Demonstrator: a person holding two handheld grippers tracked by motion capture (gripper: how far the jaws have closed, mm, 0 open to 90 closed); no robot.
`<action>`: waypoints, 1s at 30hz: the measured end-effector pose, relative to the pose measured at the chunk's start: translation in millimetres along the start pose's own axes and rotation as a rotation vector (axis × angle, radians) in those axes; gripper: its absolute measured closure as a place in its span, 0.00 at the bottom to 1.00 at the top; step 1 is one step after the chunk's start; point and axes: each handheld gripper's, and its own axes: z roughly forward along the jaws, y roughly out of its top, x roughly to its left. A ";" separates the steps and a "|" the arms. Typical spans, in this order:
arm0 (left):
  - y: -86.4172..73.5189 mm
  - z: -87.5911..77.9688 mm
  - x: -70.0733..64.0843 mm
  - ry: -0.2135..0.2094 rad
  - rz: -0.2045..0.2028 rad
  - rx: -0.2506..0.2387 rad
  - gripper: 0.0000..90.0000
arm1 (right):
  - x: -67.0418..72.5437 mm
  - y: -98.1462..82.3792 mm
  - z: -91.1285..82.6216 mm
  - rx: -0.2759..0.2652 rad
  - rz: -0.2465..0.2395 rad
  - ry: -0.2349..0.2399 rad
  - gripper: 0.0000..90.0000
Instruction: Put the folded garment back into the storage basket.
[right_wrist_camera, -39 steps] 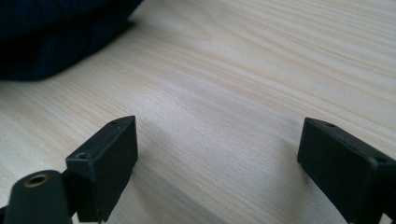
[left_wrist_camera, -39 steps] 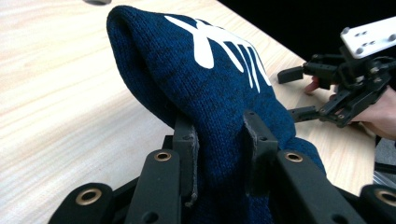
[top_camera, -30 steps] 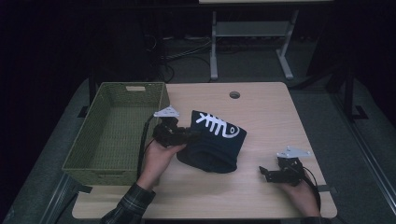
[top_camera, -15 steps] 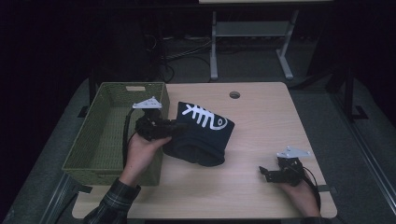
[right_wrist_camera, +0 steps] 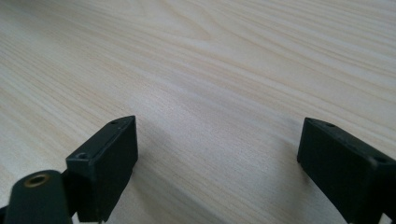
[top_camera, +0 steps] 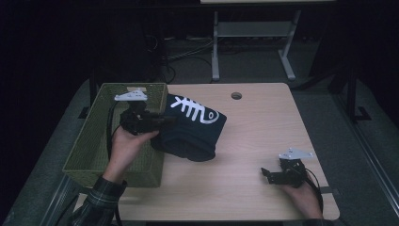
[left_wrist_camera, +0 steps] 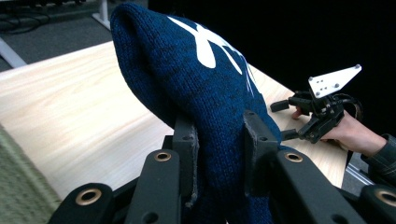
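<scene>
Here the left gripper (top_camera: 162,121) is clamped on a folded navy knit sweater (top_camera: 195,129) with a white fish-bone print; in the left gripper view its two black jaws pinch a thick fold of the wool (left_wrist_camera: 219,140) between them. In the high view the sweater sits left of centre, its left edge raised beside the rim of the woven green basket (top_camera: 89,150), the rest sagging onto the bench (top_camera: 263,122). Gripping it by one bunched edge looks meant to carry the whole bundle sideways into the basket, which stands open at the left of the frame.

The right gripper (top_camera: 269,175) rests low at the lower right of the high view, its jaws spread wide with nothing between them; its own view shows bare wood between the pads (right_wrist_camera: 105,158). It seems parked out of the way.

The bench is pale wood grain with a round cable hole (top_camera: 236,95) near its far edge. Beyond it the room is dark, with a white metal frame (top_camera: 254,42) and cables on the floor.
</scene>
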 end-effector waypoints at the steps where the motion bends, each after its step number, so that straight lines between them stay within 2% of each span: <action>1: 1.0 -1.8 0.8 0.000 0.001 -0.002 0.79 | -0.1 0.0 0.0 0.000 -0.001 0.000 0.13; 5: 5.8 -10.2 4.0 0.003 0.003 -0.002 0.79 | -0.1 0.0 0.0 0.000 -0.001 0.000 0.13; 13: 14.3 -31.5 10.1 0.040 0.015 0.019 0.79 | -0.2 -0.1 0.1 -0.001 0.000 0.000 0.13; 25: 27.7 -79.5 27.2 0.076 -0.009 0.046 0.79 | -0.2 -0.1 0.0 0.000 0.003 -0.001 0.13; 30: 30.9 -100.1 33.7 0.094 -0.024 0.038 0.79 | -0.2 -0.1 0.1 -0.001 0.004 -0.003 0.13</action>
